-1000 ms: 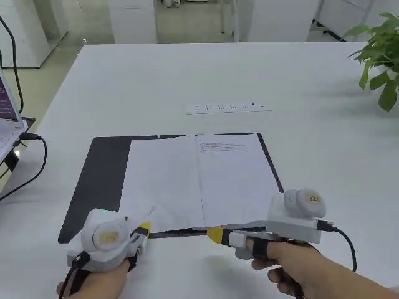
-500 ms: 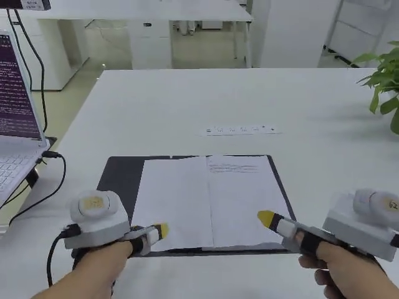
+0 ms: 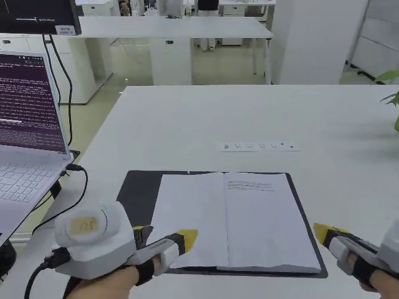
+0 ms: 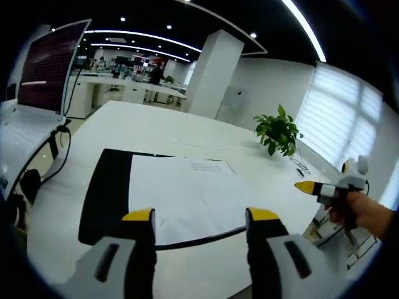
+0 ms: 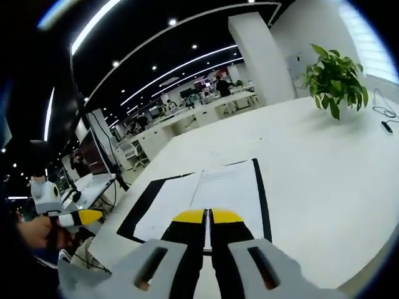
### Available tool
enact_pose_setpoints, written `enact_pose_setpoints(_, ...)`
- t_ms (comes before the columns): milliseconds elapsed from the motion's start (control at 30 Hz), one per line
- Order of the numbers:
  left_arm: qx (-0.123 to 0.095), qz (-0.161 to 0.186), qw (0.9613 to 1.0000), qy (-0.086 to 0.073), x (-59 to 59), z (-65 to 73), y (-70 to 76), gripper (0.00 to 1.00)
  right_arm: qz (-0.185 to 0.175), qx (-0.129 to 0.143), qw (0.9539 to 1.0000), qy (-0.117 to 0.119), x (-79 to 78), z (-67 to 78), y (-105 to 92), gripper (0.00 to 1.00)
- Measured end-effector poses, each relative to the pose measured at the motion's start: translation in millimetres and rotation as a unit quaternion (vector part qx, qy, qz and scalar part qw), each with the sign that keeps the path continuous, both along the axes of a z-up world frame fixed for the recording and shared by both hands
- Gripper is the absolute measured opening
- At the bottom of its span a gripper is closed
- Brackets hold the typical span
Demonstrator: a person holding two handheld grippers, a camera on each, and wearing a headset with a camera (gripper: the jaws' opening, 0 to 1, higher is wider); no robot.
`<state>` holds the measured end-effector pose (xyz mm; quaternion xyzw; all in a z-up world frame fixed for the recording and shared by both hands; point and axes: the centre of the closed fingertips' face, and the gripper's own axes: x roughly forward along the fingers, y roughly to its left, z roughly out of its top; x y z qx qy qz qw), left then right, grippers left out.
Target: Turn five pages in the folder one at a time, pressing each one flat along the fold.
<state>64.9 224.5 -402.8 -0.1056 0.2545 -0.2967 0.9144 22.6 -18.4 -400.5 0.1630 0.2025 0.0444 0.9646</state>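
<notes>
Left gripper [image 4: 201,215] fingers stood apart, right gripper [image 5: 207,216] fingers closed; with the folder [image 3: 140,193] just ahead, catching one page alone seemed best.

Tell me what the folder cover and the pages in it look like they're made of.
Folder cover: probably plastic or faux leather, matte black; it lies flat and dark with no glare. Pages: plain white paper with a matte finish, thin sheets lying flat, with faint printed lines at the top of the right one.
</notes>
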Motion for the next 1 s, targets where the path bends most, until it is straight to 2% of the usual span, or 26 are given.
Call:
enact_pose_setpoints(33,0.011,-0.003,0.9999,-0.009,-1.9,3.2,1.8,0.62,0.008,-0.008,0.9999,-0.007,-0.2,1.2,0.3,0.04)
enact_pose_setpoints(100,0.029,-0.006,0.9992,-0.026,-4.0,7.6,4.8,0.67,0.018,-0.018,0.9997,-0.006,-2.1,0.3,1.1,0.12)
enact_pose_setpoints(167,0.044,-0.012,0.9984,-0.033,-7.4,8.9,6.8,0.69,0.034,-0.047,0.9983,-0.004,-5.2,-1.3,0.6,0.17)
enact_pose_setpoints(233,0.049,-0.015,0.998,-0.038,-10.1,9.9,7.6,0.71,0.041,-0.06,0.9973,-0.004,-7.1,-1.5,0.7,0.22)
enact_pose_setpoints(333,0.046,-0.01,0.9983,-0.034,-12.9,7.0,12.6,0.74,0.054,-0.081,0.9952,-0.004,-10.5,-2.6,1.0,0.29)
enact_pose_setpoints(500,0.046,0.004,0.9988,-0.016,-18.4,-4.2,20.3,0.81,0.067,-0.1,0.9927,-0.011,-13.8,0.2,3.8,0.42)
enact_pose_setpoints(533,0.053,0.004,0.9985,-0.016,-20.2,-5.9,21.9,0.83,0.069,-0.101,0.9925,-0.012,-13.9,1.1,4.0,0.44)
enact_pose_setpoints(667,0.082,-0.004,0.996,-0.034,-22.5,-6.1,27.0,0.94,0.068,-0.102,0.9923,-0.016,-16.0,4.7,1.4,0.58)
enact_pose_setpoints(800,0.09,-0.006,0.9952,-0.038,-22.4,-7.1,32.2,0.99,0.061,-0.111,0.9917,-0.019,-19.9,7.2,-5.3,0.73)
enact_pose_setpoints(867,0.084,-0.006,0.9958,-0.034,-22.0,-10.2,35.6,0.99,0.057,-0.11,0.9921,-0.019,-22.2,7.1,-8.3,0.82)
enact_pose_setpoints(933,0.083,0.0,0.9964,-0.019,-22.7,-15.7,40.2,0.99,0.052,-0.106,0.9927,-0.022,-25.1,7.0,-10.7,0.86)
enact_pose_setpoints(1000,0.086,0.001,0.9961,-0.02,-23.3,-16.9,43.5,0.99,0.045,-0.1,0.9935,-0.029,-27.3,9.3,-13.4,0.91)
